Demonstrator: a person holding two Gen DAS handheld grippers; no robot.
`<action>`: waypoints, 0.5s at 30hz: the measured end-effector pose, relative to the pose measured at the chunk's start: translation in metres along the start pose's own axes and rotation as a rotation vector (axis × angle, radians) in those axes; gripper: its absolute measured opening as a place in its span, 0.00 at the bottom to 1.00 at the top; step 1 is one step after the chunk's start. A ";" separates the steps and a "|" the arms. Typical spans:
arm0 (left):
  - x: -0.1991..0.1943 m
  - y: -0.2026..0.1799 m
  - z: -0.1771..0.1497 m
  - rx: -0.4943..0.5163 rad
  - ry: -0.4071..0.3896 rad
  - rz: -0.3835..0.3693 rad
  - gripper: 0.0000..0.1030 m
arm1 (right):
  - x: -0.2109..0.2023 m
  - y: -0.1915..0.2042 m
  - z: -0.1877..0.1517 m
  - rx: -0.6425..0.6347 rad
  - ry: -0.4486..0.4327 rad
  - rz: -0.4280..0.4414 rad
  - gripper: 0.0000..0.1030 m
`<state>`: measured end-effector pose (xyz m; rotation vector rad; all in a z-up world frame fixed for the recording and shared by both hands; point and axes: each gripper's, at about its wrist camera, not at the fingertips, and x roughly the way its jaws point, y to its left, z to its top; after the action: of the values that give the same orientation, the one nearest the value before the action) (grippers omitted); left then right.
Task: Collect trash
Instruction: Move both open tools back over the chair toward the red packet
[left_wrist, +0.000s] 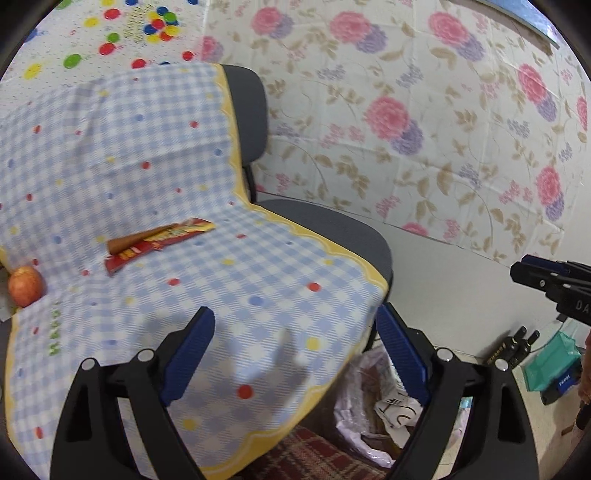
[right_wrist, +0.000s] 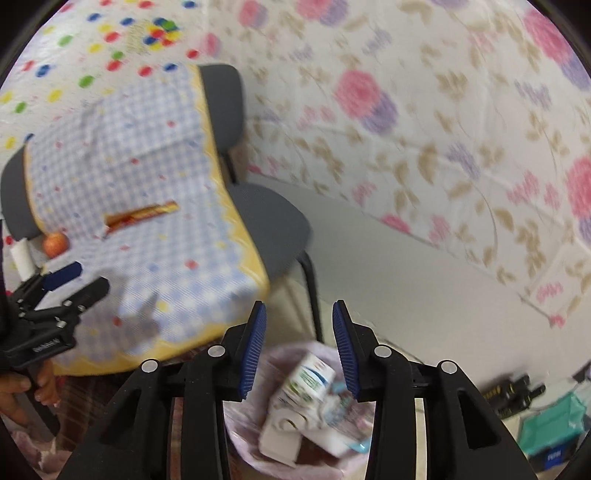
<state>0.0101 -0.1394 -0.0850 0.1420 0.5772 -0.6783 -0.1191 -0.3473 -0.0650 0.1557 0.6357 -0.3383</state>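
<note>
From the left wrist view, the left gripper (left_wrist: 295, 354) hangs over the front of a chair (left_wrist: 325, 229) draped in a blue checked cloth (left_wrist: 221, 266), its blue pads spread wide with nothing between them. A red and yellow snack wrapper (left_wrist: 159, 242) lies flat on the cloth in the middle of the seat, and an apple (left_wrist: 25, 285) sits near the cloth's left edge. Below the seat's front corner stands a bin lined with a pale bag (left_wrist: 354, 413), crumpled paper inside it. The right gripper (left_wrist: 532, 278) shows at the right edge. From the right wrist view, which is blurred, the right gripper (right_wrist: 299, 347) is directly above the bin (right_wrist: 251, 450), jaws parted and gripping nothing; a white printed carton (right_wrist: 306, 384) lies in the bin just below them. The wrapper (right_wrist: 142, 216) rests on the seat behind, and a person's hand (right_wrist: 18, 391) holds the left gripper (right_wrist: 79, 280) at the left.
</note>
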 end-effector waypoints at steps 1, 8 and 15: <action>-0.004 0.007 0.001 -0.009 -0.009 0.015 0.85 | 0.000 0.007 0.005 -0.008 -0.018 0.020 0.43; -0.015 0.061 0.005 -0.097 -0.020 0.132 0.88 | 0.019 0.050 0.036 -0.052 -0.070 0.125 0.59; -0.017 0.117 0.009 -0.174 -0.035 0.263 0.91 | 0.050 0.092 0.060 -0.079 -0.093 0.182 0.72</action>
<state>0.0775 -0.0418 -0.0748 0.0415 0.5691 -0.3725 -0.0153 -0.2897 -0.0439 0.1204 0.5372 -0.1435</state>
